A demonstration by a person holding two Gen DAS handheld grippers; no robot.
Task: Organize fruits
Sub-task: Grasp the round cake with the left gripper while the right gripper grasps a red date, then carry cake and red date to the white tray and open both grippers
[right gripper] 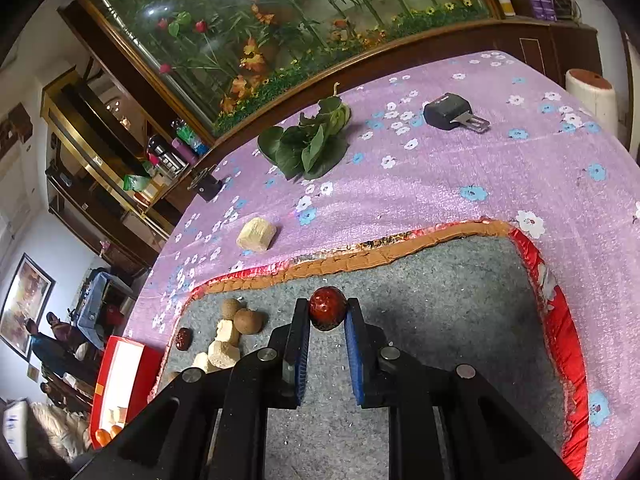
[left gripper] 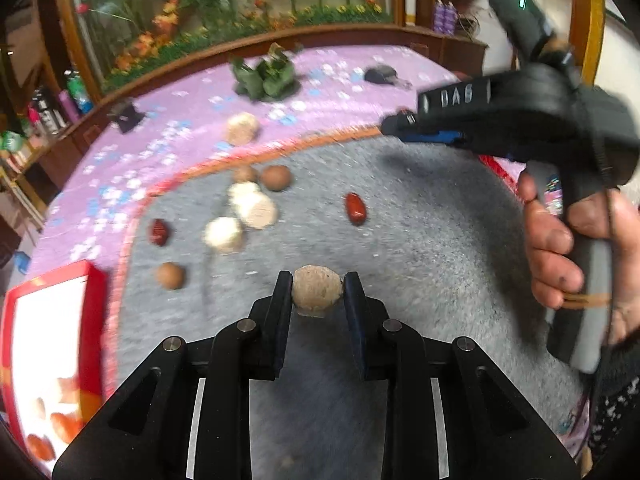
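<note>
The grey mat [left gripper: 420, 240] lies bare on its right half; dates, longans and pale chunks [left gripper: 256, 208] crowd its left, beside the red box [left gripper: 94, 280].

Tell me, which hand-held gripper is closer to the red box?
Left. The left hand-held gripper, clamping a tan ball, sits beside the red box. The right hand-held gripper, holding a red date, is farther across the gray mat.
</note>
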